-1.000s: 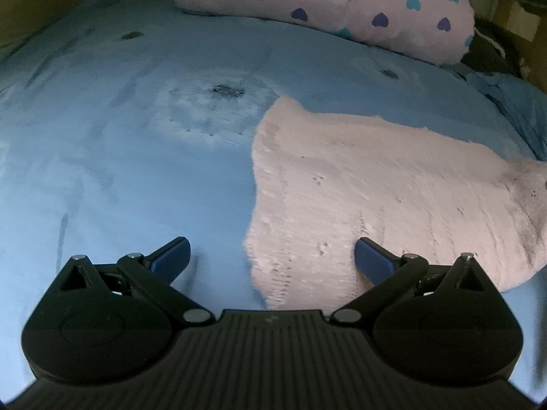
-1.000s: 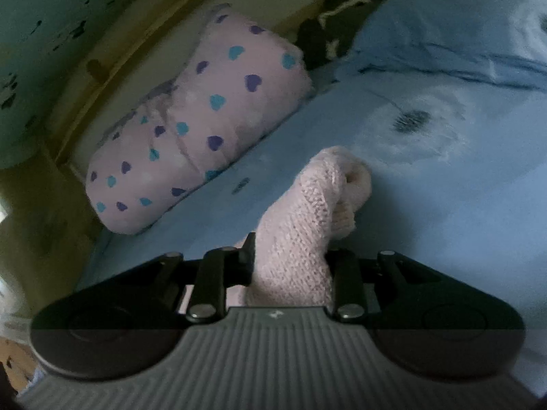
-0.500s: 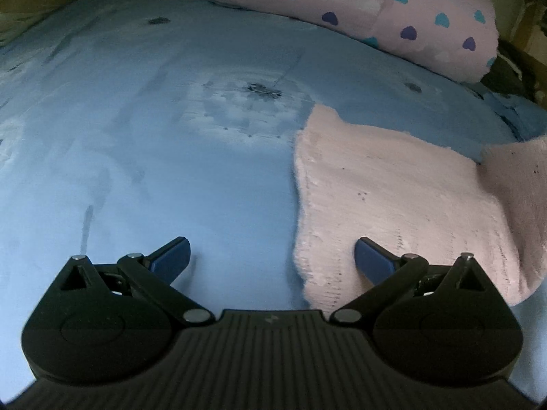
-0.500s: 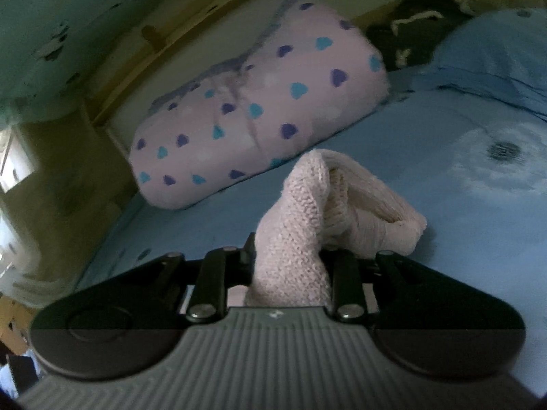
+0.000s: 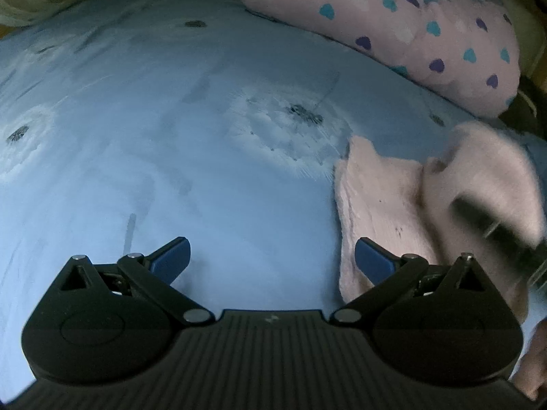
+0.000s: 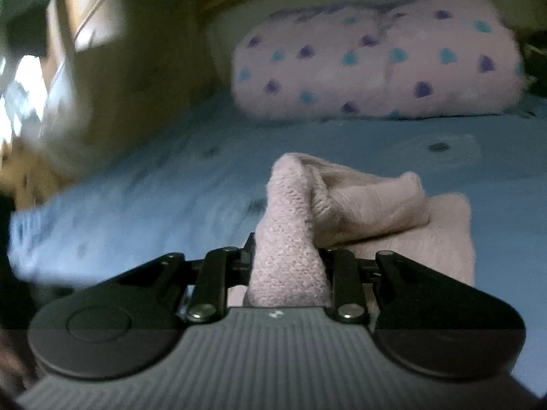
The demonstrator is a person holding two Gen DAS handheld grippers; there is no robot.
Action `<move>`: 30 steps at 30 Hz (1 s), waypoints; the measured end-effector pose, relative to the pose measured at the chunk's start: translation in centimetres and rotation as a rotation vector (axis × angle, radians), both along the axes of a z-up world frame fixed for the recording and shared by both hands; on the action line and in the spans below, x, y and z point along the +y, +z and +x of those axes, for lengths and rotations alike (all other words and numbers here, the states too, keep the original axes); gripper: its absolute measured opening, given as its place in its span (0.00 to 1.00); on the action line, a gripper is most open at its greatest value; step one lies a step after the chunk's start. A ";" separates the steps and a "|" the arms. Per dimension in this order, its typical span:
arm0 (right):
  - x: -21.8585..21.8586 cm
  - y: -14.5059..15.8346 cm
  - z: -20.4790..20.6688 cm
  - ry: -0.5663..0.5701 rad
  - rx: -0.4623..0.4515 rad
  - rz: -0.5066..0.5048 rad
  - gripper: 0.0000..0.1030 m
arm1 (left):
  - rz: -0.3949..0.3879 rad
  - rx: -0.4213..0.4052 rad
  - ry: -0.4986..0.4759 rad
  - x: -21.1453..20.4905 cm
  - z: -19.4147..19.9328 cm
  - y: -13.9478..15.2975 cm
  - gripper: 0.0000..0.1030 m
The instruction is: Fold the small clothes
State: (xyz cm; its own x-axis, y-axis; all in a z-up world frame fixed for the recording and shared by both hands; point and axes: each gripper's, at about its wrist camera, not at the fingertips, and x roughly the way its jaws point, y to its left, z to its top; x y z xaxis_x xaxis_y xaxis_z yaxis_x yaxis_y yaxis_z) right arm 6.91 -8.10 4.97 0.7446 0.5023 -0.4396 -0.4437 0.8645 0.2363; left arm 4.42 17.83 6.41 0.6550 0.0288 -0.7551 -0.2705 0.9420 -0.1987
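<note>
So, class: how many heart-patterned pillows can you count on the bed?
1. The heart-patterned pillow lies at the far edge of the blue bedsheet, beyond the pink knitted garment clamped in the right gripper. Others may be out of view.

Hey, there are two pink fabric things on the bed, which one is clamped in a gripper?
The plain pink knit garment, pinched by the right gripper. The heart-print pink pillow lies untouched at the bed's far end.
</note>
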 end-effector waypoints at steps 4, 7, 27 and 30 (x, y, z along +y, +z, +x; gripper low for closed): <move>1.5 -1.2 -0.8 0.066 0.004 -0.066 0.27 | -0.015 -0.011 0.020 0.8 -0.2 0.3 1.00; 1.9 -0.5 -1.3 0.129 -0.008 -0.063 0.26 | -0.028 -0.021 0.037 1.3 -0.3 0.5 1.00; -3.8 3.5 -5.6 0.112 -0.042 -0.092 0.49 | -0.078 -0.170 -0.026 -2.1 -1.6 2.3 1.00; -5.9 2.9 -5.1 -0.023 -0.040 -0.120 0.55 | -0.065 -0.197 -0.051 -3.4 -1.9 2.4 1.00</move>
State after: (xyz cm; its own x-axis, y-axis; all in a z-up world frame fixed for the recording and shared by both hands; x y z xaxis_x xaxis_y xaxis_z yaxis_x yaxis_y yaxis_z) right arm 1.80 -13.98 7.87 0.7735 0.4302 -0.4655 -0.4303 0.8956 0.1126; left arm 2.55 14.43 8.76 0.7898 -0.0528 -0.6111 -0.1726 0.9369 -0.3040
